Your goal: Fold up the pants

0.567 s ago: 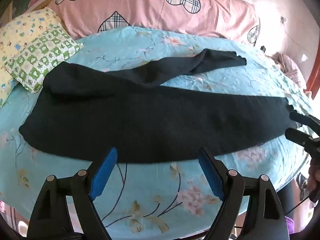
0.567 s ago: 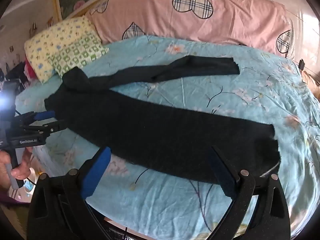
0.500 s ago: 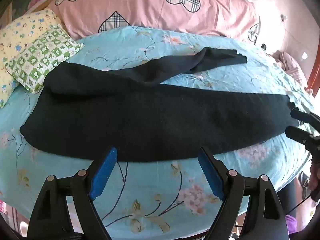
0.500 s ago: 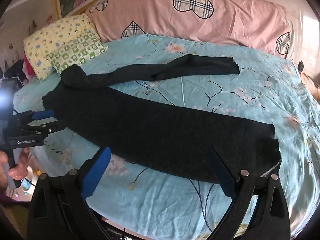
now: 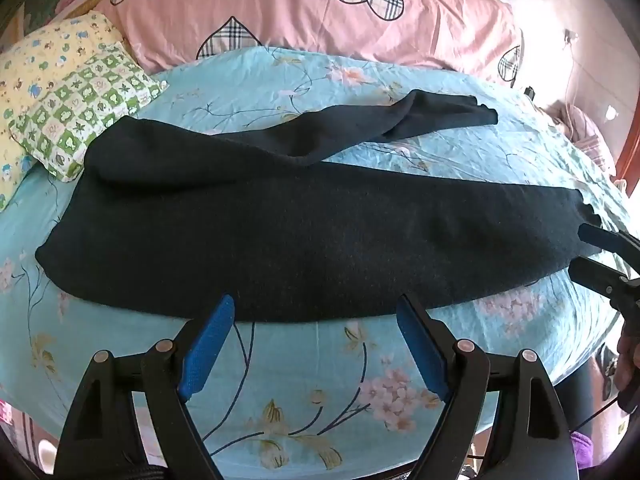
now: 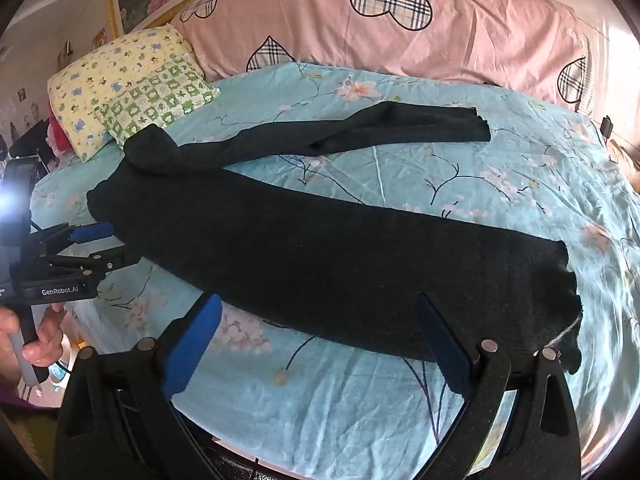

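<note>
I have both tools spread wide and empty. My left tool [image 5: 312, 344] hangs over bare sheet just short of the near edge of the black pants [image 5: 304, 232], and my right tool [image 6: 320, 340] sits at the same long edge, closer to the cuff end. The pants lie across the blue floral bed [image 5: 320, 392], waist toward the pillows [image 6: 132, 88], one leg along the near side and the other splayed away toward the pink headboard cushion [image 6: 380, 28].

My worry is the pick: the fabric lies flat on a loose sheet, so a low pinch could gather the sheet with it, or catch only the top layer and let the leg sag open. With the legs this far apart, a rushed fold would land crooked. The dark knit also hides its edges from me.

The only writing I can read is "GenRobot.AI" on the left tool's body in the right wrist view.
</note>
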Available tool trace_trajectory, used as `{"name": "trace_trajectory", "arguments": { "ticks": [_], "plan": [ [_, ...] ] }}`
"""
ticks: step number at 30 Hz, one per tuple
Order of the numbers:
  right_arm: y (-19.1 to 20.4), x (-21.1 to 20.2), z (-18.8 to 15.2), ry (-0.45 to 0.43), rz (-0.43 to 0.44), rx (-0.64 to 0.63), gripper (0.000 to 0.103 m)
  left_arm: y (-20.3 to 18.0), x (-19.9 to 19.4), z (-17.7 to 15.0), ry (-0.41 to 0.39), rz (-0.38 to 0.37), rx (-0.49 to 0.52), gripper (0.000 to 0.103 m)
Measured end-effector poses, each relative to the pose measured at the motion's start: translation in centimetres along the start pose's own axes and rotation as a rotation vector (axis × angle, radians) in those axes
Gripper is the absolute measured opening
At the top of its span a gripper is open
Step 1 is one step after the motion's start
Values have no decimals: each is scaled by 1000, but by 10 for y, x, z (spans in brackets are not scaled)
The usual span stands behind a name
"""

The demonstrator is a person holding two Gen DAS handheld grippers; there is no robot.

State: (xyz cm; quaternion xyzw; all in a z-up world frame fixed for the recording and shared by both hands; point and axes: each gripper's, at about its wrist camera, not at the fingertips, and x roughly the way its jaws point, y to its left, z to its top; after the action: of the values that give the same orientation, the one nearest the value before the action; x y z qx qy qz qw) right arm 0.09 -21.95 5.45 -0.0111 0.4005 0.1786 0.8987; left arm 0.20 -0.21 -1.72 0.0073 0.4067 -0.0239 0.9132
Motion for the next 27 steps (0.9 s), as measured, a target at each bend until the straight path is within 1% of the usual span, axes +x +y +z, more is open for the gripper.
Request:
{"name": "trace_trajectory", "arguments": {
  "ticks": [6, 27],
  "plan": [
    [-4, 17, 6, 6, 32, 35, 97, 1, 2, -1, 6, 3, -4, 84],
    [3, 23, 4, -18, 58, 32, 97, 1, -1, -1, 3, -5, -7, 84]
  ]
}}
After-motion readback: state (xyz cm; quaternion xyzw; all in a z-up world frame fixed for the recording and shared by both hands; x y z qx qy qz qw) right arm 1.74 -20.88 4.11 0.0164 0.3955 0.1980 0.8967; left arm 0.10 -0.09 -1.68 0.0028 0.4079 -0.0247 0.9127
